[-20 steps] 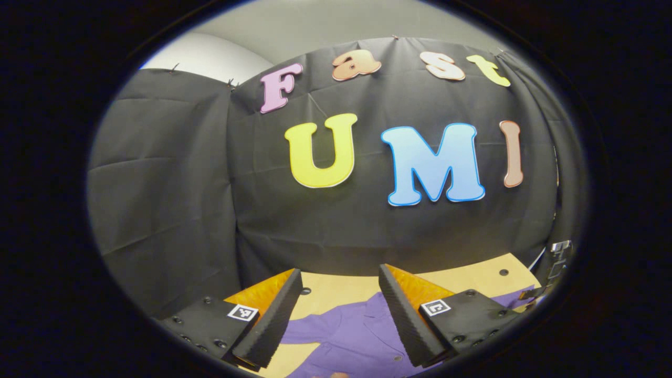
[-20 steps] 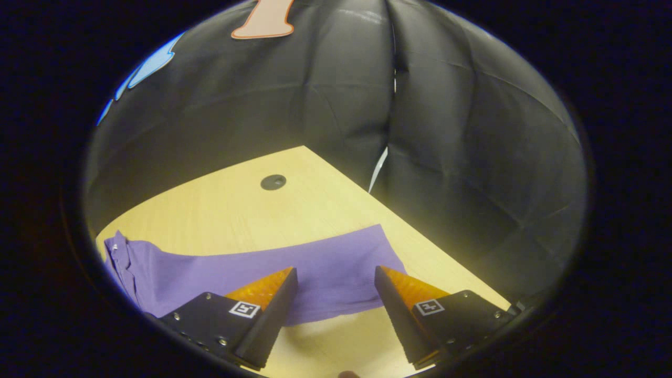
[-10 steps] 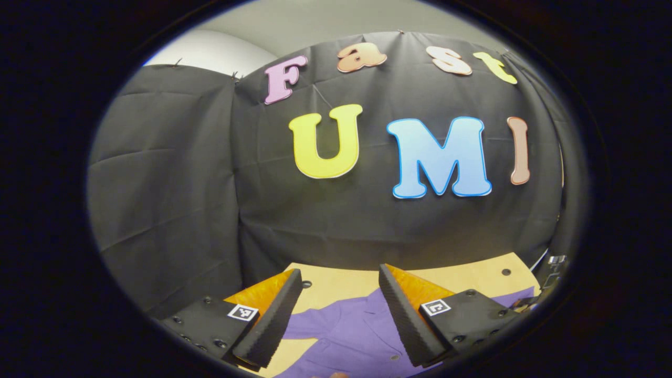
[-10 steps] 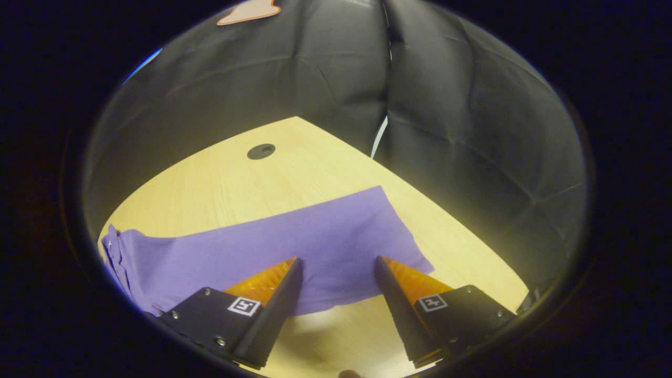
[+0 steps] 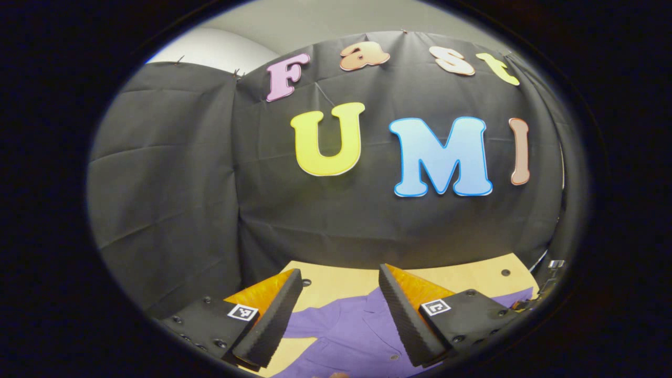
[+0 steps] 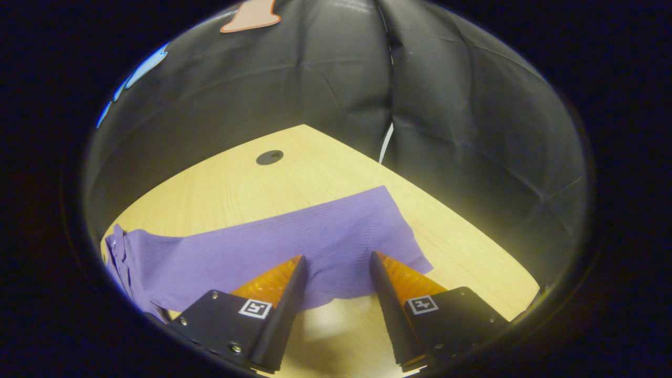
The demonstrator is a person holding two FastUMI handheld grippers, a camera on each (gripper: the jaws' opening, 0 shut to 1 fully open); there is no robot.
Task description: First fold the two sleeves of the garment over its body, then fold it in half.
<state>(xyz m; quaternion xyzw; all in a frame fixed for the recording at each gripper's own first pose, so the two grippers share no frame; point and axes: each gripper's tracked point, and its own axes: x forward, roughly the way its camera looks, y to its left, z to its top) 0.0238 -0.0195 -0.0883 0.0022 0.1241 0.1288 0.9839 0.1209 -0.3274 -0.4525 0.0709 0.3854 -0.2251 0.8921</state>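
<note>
1. Since half a second ago the right gripper (image 6: 336, 273) has narrowed its gap a little and the cloth's near edge now sits right between its fingertips; the left gripper view looks pretty much unchanged.
2. Right gripper: jaws are apart with a clear gap, both tips over the near hem of the purple garment (image 6: 273, 247). Can't tell if they actually touch the fabric, but they're definitely not pinching it.
3. In the right gripper view that stretch of garment lies flat across the desk (image 6: 226, 189), running from the left side out toward the desk's right edge, where it ends in a squared-off end short of that edge. At the far left it bunches into a few folds.
4. A small dark round hole (image 6: 270, 157) sits in the desk top nearer the far edge, well apart from the cloth.
5. Left gripper (image 5: 338, 291): wide open, holding nothing, aimed mostly at the black cloth wall (image 5: 173, 173).
6. In the left gripper view the garment (image 5: 349, 331) lies on the desk (image 5: 341, 281) below and between its fingers, a couple of small buttons visible near the bottom.
7. Behind the desk's far edge the black cloth hangs all the way round.
</note>
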